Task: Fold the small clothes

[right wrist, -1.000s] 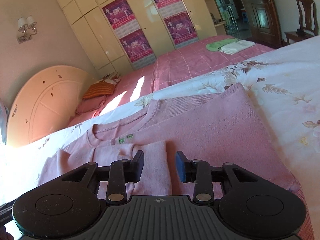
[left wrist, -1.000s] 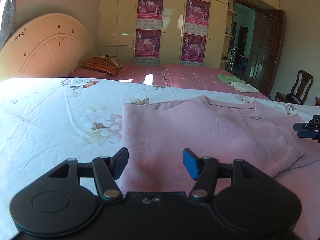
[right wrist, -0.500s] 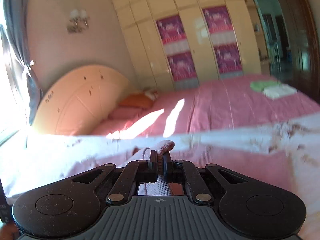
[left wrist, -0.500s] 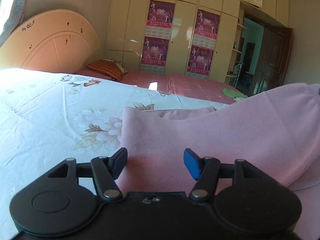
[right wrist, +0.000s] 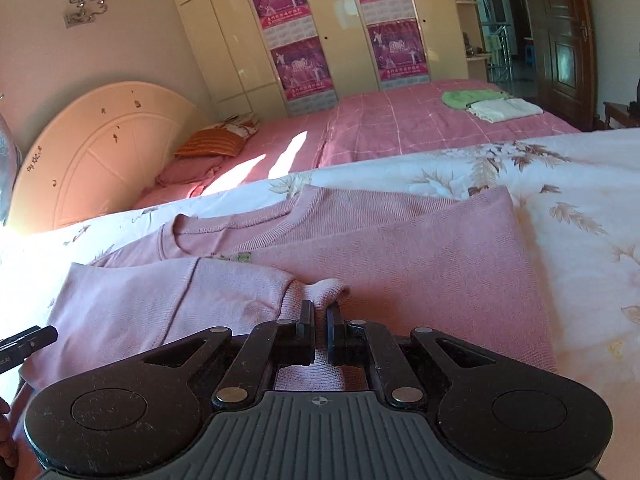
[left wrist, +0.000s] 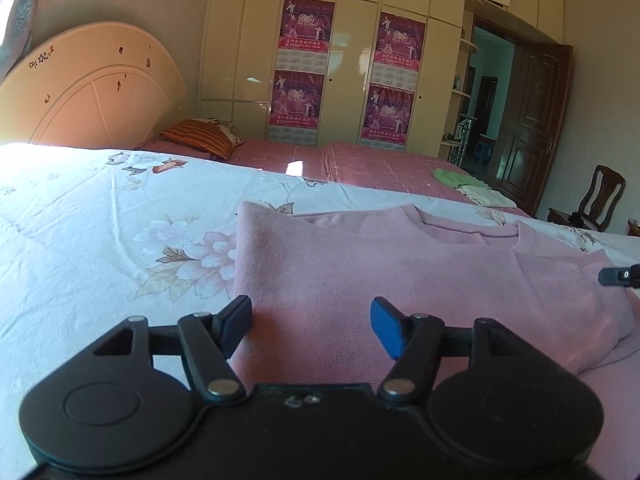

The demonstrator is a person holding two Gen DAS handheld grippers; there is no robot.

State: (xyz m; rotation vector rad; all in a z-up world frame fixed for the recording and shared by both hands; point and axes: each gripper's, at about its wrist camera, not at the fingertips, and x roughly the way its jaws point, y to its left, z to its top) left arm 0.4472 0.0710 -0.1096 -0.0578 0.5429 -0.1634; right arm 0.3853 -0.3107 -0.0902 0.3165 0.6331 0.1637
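Your right gripper [right wrist: 319, 322] is clenched on a fold of the pink sweater [right wrist: 400, 264], the cuff of a sleeve bunched up between its two black fingers [right wrist: 306, 320] and poking out just past their tips. That sleeve [right wrist: 160, 300] lies folded across the sweater's chest, just below the neckline with its small green label [right wrist: 236, 257]. The sweater itself lies flat on the white floral bedspread [right wrist: 580, 184], collar pointing toward the far edge of the bed, its right side edge running straight down the sheet. Your left gripper [left wrist: 311, 322] is released, jaws spread wide, hovering low over the sweater near its left edge, with pink cloth showing between the fingers and nothing pinched. From that side you see the sweater [left wrist: 400, 272] stretching away toward the collar, the floral bedspread [left wrist: 100, 220] bare to the left of it, and the tip of your right gripper [left wrist: 620, 276] at the right edge of the view. Beyond the bedspread's far edge lies a pink checked bed [right wrist: 420, 128] carrying an orange striped pillow [right wrist: 212, 144] near the cream headboard [right wrist: 100, 152], and folded green and white cloths [right wrist: 488, 104] near its opposite end.
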